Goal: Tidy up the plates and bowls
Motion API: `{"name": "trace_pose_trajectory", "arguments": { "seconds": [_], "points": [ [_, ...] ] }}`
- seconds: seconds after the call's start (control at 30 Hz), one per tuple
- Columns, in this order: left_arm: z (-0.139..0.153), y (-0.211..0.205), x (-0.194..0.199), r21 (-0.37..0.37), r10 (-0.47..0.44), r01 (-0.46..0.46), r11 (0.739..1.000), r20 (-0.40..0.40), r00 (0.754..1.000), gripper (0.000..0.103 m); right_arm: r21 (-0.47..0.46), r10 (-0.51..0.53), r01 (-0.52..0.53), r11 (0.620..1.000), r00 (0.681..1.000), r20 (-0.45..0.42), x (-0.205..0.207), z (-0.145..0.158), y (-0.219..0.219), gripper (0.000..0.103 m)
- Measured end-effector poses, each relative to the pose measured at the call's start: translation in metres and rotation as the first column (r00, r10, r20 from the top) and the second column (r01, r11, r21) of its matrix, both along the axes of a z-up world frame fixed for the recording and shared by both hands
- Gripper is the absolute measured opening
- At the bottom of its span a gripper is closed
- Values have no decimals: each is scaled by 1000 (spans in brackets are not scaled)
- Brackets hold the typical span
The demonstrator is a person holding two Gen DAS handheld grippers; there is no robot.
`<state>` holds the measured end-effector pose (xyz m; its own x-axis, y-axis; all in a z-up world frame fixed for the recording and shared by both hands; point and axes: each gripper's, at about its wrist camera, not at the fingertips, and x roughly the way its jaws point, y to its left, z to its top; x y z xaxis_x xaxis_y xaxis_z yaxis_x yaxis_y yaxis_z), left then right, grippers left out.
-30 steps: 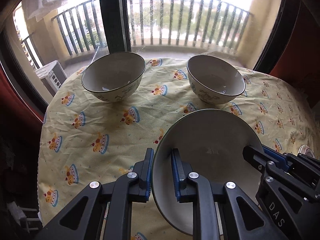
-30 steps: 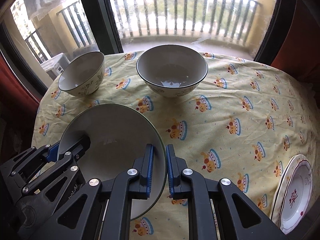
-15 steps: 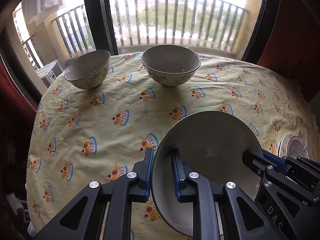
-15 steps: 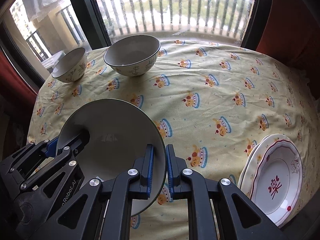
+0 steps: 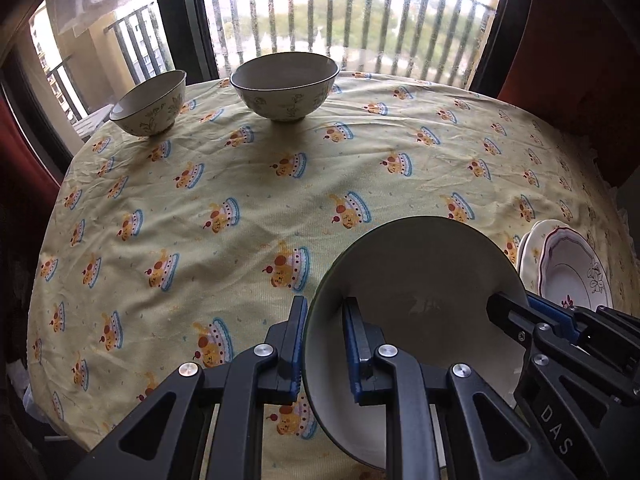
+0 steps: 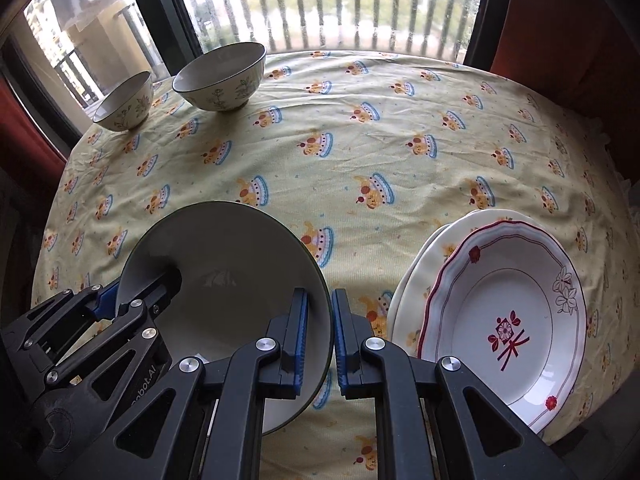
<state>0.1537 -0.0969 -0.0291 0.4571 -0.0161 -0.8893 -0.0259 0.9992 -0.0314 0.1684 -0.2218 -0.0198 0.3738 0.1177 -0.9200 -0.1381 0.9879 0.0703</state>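
A plain grey-white plate (image 5: 416, 280) with a dark rim is held above the table by both grippers. My left gripper (image 5: 322, 344) is shut on its left rim. My right gripper (image 6: 318, 336) is shut on its right rim; the plate also shows in the right wrist view (image 6: 224, 256). A stack of two plates, the top one white with red trim (image 6: 508, 312), lies at the table's near right, right of the held plate; it also shows in the left wrist view (image 5: 572, 272). Two floral bowls, a small one (image 5: 150, 102) and a larger one (image 5: 286, 84), stand at the far left.
The round table carries a yellow cloth with cake prints (image 5: 320, 168). A window with balcony railing (image 5: 340, 12) is behind the bowls. Red curtains (image 6: 568, 20) hang at the far right and left. The table edge drops off at left and right.
Both grippers with the grey plate have moved back and to the right, away from the bowls. The stacked plates have come closer into view on the right.
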Motion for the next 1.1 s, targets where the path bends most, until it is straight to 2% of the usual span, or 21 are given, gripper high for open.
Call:
{"name": "trace_pose_trajectory", "arguments": {
  "seconds": [0.33,0.4,0.5,0.57,0.6,0.67,0.77,0.97,1.1],
  "points": [
    [-10,-8,-3,13,63,-63,998,15,998,17,13,64,-64,998,998,20,1,-13,-10,15],
    [-11,-7,-4,6,80,-80,997,10,997,26,15,80,-81,997,996,24,1,-13,-10,15],
    [-8,-4,-6,-2,106,-106,994,22,994,45,32,110,-111,993,994,10,1,-14,-8,16],
    [-6,0,-8,6,139,-139,990,26,990,59,18,118,-118,993,993,5,1,-16,-7,29],
    [-5,3,-8,8,155,-155,988,25,988,62,14,114,-114,993,993,7,2,-15,-8,32],
    [-6,12,-10,-6,188,-188,982,20,982,70,7,96,-96,995,995,13,3,-15,-12,52],
    [-3,21,-11,-19,215,-214,977,26,976,81,10,67,-67,998,998,18,6,-13,-19,69],
    [4,24,-8,17,168,-169,985,50,984,90,12,68,-68,998,997,29,9,-5,-20,73],
    [4,26,-6,16,144,-145,989,40,989,92,5,53,-53,999,998,37,13,0,-19,73]
  ]
}}
